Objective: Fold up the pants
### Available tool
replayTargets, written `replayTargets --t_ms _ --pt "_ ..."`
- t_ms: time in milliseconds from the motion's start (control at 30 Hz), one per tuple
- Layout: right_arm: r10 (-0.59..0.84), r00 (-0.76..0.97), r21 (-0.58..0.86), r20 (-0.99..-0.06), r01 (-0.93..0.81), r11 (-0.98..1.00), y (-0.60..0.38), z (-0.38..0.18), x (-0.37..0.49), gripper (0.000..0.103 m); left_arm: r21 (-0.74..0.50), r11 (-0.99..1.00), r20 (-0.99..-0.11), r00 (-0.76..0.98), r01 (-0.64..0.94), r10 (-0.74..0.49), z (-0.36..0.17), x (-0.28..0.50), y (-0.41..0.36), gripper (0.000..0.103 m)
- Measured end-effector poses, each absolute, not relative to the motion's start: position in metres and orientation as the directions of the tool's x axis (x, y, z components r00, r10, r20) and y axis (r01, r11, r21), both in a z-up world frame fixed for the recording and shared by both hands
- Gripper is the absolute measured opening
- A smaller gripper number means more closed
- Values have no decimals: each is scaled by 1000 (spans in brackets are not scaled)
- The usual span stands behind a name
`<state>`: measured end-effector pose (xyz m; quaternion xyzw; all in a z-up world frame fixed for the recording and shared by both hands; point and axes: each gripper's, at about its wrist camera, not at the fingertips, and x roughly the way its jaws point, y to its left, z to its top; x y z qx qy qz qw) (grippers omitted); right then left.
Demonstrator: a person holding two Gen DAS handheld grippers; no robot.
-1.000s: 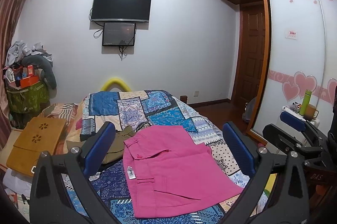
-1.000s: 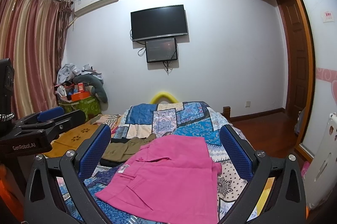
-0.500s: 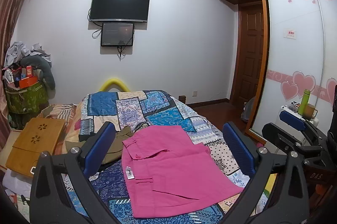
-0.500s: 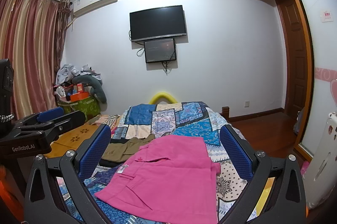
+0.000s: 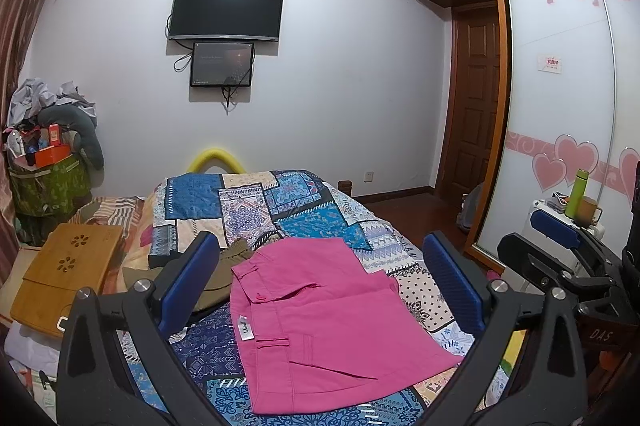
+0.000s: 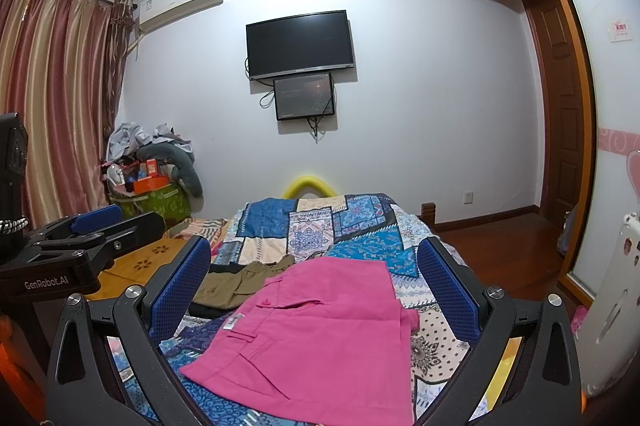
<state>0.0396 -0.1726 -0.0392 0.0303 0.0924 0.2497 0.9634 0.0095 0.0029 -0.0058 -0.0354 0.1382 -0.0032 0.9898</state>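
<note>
Your left claw [image 5: 320,282] hangs with its blue pads spread wide and nothing between them, and your right claw [image 6: 314,276] is just as wide and just as empty; both hover above the bed [image 5: 304,201], clear of the cloth. The pink pants [image 5: 320,322] lie flat on the patchwork quilt, already doubled leg over leg, waistband toward the olive garment [image 5: 218,278] just beside them. Expect them to handle as light, limp woven cotton: they will sag and drag rather than hold shape, and a single-layer pinch would likely peel the halves apart. Take hold at the hem corners nearest you, pinching through both layers, one claw per corner, and lift evenly toward the waistband.
</note>
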Motion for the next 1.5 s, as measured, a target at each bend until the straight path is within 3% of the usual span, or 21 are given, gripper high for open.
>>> replayTargets --t_ms 800,1033,1367,1500 --pt "474 860 108 -190 -461 881 -170 -47 53 103 -66 998 -317 948 -10 -11 -16 32 8 103" --pt "448 853 99 -267 -438 893 -171 -70 89 103 -41 999 -424 906 -23 4 -39 85 22 103" --pt "397 779 79 -486 -413 907 -178 -132 156 102 -5 1000 -651 759 -25 16 -106 177 49 102" --pt "397 716 105 -574 -416 903 -186 -158 178 102 16 999 -739 673 -31 33 -140 207 63 75"
